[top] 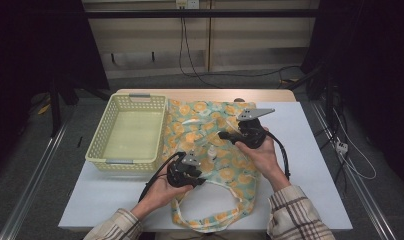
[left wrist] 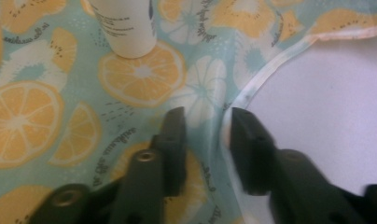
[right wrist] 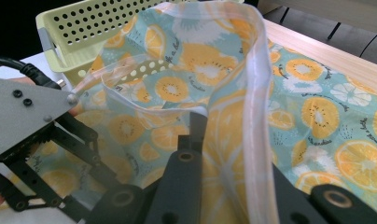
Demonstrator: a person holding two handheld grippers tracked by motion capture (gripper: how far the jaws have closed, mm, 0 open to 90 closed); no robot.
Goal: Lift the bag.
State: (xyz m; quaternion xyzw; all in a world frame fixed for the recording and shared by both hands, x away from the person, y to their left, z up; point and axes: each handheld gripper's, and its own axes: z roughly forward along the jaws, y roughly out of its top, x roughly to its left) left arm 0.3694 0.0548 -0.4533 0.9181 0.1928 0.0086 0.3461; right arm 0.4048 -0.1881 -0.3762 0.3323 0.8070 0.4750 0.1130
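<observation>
Beside the yellow basket [top: 128,131] lies the citrus-print bag [top: 225,165]. The left gripper [top: 186,170] angles down, jaws nearly pinched around its white-trimmed edge [left wrist: 261,79]. The right gripper [top: 247,131], raised, clamps a lifted fold.

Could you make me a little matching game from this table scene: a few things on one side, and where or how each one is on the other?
Things:
1. basket
2. fruit-print bag
3. white bottle
4. right claw

Places or states:
A. lying on the printed cloth
B. clamped on a fold of cloth and its pale strap
C. pale yellow, left of the cloth
D. spread flat, covered in orange slices

Pairs: 1-C, 2-D, 3-A, 4-B
</observation>
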